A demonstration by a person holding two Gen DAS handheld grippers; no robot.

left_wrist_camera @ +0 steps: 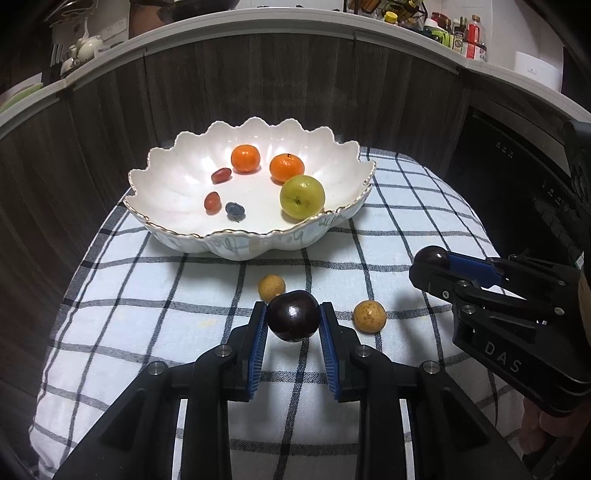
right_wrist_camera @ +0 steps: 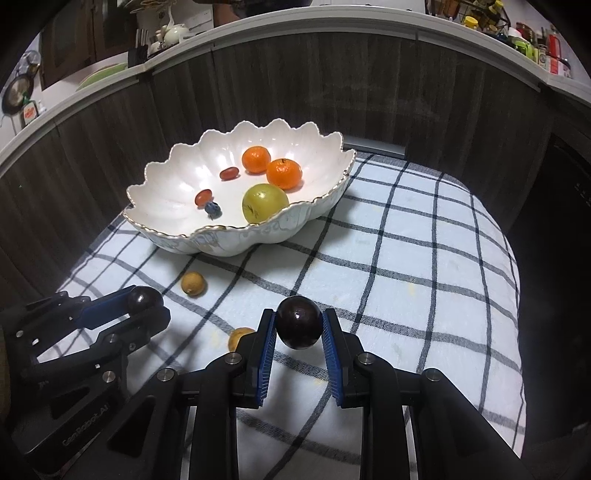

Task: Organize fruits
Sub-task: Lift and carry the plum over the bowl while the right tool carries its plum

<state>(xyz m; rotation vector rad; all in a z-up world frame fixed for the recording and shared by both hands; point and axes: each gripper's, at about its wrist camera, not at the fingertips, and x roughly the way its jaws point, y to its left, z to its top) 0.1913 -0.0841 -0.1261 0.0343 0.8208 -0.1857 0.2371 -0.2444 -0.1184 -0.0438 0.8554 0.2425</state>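
Note:
A white scalloped bowl [left_wrist_camera: 173, 236] [right_wrist_camera: 177, 242] stands at the back of the checked cloth. It holds two oranges [left_wrist_camera: 245, 158] [right_wrist_camera: 283, 173], a green fruit [left_wrist_camera: 302, 196] [right_wrist_camera: 264, 203], two red grapes [left_wrist_camera: 221, 174] and a blueberry [left_wrist_camera: 235, 210]. My left gripper [left_wrist_camera: 293, 320] is shut on a dark plum [left_wrist_camera: 293, 320] above the cloth; it also shows in the right wrist view [right_wrist_camera: 144, 300]. My right gripper [right_wrist_camera: 298, 328] is shut on a second dark plum [right_wrist_camera: 298, 328], seen at the right in the left wrist view [left_wrist_camera: 431, 257]. Two tan longans [left_wrist_camera: 271, 288] [left_wrist_camera: 369, 316] lie on the cloth.
The checked cloth [left_wrist_camera: 406, 206] [right_wrist_camera: 424, 240] covers a rounded table. A dark wood panel wall [left_wrist_camera: 258, 74] rises behind it, under a counter with bottles [left_wrist_camera: 465, 33]. A dark appliance [left_wrist_camera: 524, 177] stands at the right.

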